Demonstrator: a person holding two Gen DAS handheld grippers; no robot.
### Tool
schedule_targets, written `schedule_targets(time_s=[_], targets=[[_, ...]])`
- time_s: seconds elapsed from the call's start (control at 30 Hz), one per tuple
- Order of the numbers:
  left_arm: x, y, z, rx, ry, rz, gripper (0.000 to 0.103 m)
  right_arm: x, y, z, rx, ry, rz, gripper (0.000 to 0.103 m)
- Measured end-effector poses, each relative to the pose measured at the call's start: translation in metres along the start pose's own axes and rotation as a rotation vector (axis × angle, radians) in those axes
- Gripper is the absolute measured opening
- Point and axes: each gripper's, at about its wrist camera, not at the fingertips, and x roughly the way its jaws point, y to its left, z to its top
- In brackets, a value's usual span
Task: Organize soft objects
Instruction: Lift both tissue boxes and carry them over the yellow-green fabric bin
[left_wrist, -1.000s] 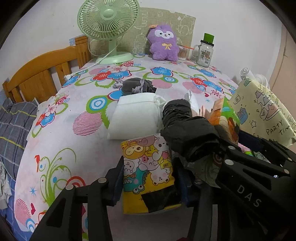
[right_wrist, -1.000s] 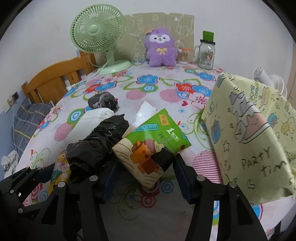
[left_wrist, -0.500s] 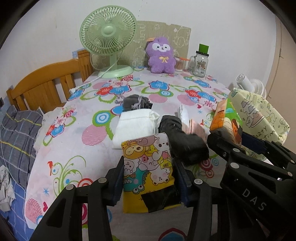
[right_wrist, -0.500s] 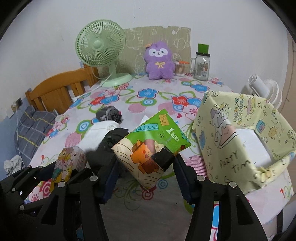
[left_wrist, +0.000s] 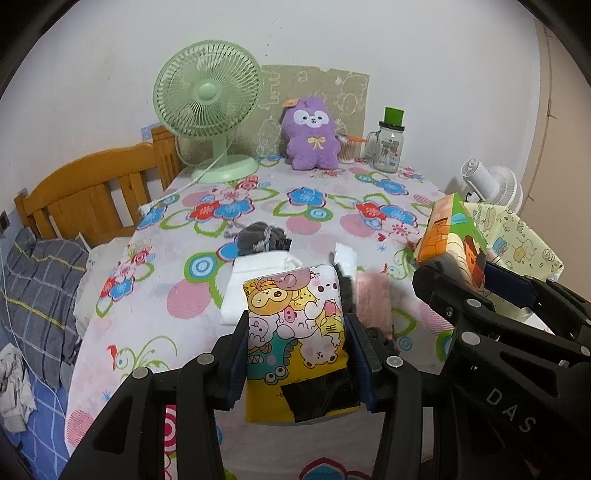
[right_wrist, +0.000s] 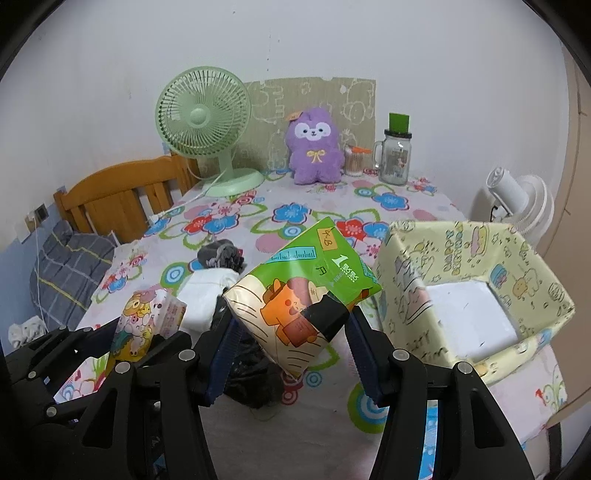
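Observation:
My left gripper (left_wrist: 295, 354) is shut on a yellow cartoon-animal tissue pack (left_wrist: 295, 325), held above the floral table; the pack also shows in the right wrist view (right_wrist: 147, 321). My right gripper (right_wrist: 290, 354) is shut on a green and cream tissue pack (right_wrist: 299, 291), also seen in the left wrist view (left_wrist: 452, 243). Both are raised above the table. A white soft pack (left_wrist: 258, 284), a grey knitted bundle (left_wrist: 260, 238) and a black crumpled bag (right_wrist: 247, 373) lie on the table. A pale yellow open box (right_wrist: 476, 280) stands at the right.
A green desk fan (left_wrist: 208, 110), a purple plush toy (left_wrist: 312, 136), a glass jar with green lid (left_wrist: 389, 142) and a cotton swab pot (right_wrist: 354, 160) stand at the far edge. A wooden bed frame (left_wrist: 92, 192) is left. A white fan (right_wrist: 517, 201) stands right.
Both grippers have lifted and pulled back with their packs. The view is higher and the black bag has dropped below, out of the left wrist view.

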Motion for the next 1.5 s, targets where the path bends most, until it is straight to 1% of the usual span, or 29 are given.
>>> schedule_targets(time_s=[0.37,0.6,1.5], targets=[[-0.014,-0.020,0.023,0.038,-0.043,-0.009,0.049,-0.021,-0.013,0.021,-0.007,-0.036,-0.021,0.060],[-0.016,-0.037,0.034,0.051,-0.054,-0.021,0.049,-0.030,-0.028,0.031,0.000,-0.045,-0.033,0.060],[-0.016,-0.105,0.055,0.123,-0.075,-0.040,0.049,-0.048,-0.091,0.042,0.052,-0.054,-0.070,0.061]])
